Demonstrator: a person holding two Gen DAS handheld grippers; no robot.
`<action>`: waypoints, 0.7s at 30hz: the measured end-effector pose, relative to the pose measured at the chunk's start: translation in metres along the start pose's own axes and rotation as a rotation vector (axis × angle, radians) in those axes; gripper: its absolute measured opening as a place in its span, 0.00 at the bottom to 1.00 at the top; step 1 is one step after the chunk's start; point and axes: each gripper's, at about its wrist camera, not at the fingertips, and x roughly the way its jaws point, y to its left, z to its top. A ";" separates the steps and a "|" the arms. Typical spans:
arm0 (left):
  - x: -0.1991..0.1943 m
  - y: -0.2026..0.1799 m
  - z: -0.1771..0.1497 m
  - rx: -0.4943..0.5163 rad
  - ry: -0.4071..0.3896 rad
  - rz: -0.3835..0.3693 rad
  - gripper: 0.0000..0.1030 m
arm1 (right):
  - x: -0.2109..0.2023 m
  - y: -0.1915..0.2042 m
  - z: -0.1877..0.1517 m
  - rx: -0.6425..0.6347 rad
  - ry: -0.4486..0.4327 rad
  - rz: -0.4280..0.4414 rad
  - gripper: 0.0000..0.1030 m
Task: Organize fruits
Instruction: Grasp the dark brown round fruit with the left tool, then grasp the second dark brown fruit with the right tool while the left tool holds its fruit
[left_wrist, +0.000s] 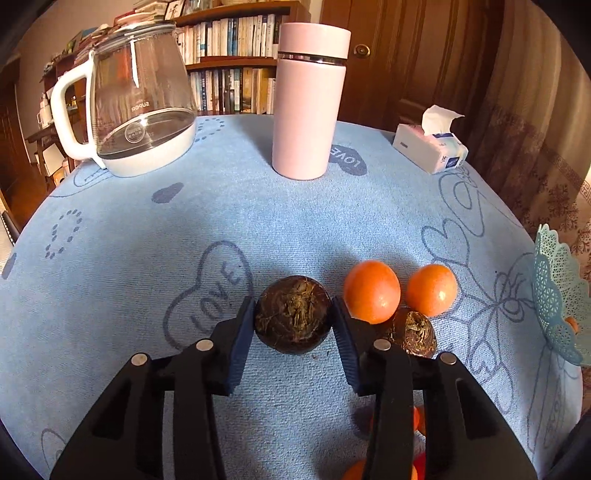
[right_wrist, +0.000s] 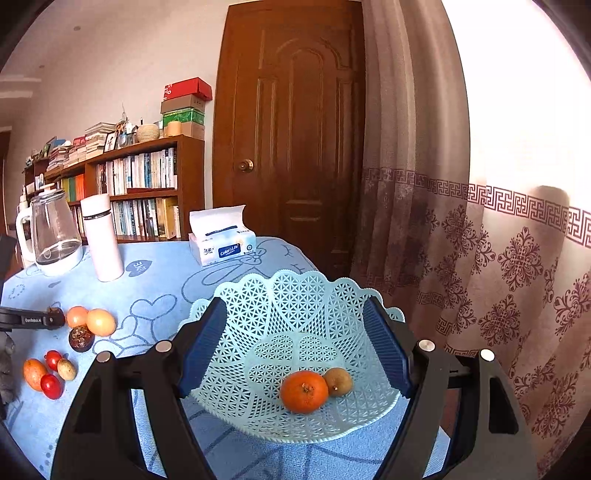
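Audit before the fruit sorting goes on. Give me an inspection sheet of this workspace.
Surface: blue tablecloth with heart and LOVE prints.
Job's things: dark round fruit between the left tongs; two orange fruits and another dark one beside it; basket holds a tangerine and a brown fruit.
Clutter: glass kettle, pink flask, tissue pack.
Grippers: left tongs pressing the dark fruit; right tongs open, holding nothing.
Cables: nothing seen.
Surroundings: bookshelf, door, curtain.
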 end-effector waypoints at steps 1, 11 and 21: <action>-0.003 0.001 0.000 -0.001 -0.011 0.006 0.41 | -0.001 0.004 0.001 -0.020 -0.006 -0.002 0.75; -0.034 0.013 0.006 -0.042 -0.115 0.034 0.41 | 0.006 0.078 0.020 -0.088 0.122 0.308 0.75; -0.045 0.029 0.010 -0.107 -0.150 0.048 0.41 | 0.068 0.166 0.006 -0.040 0.457 0.567 0.65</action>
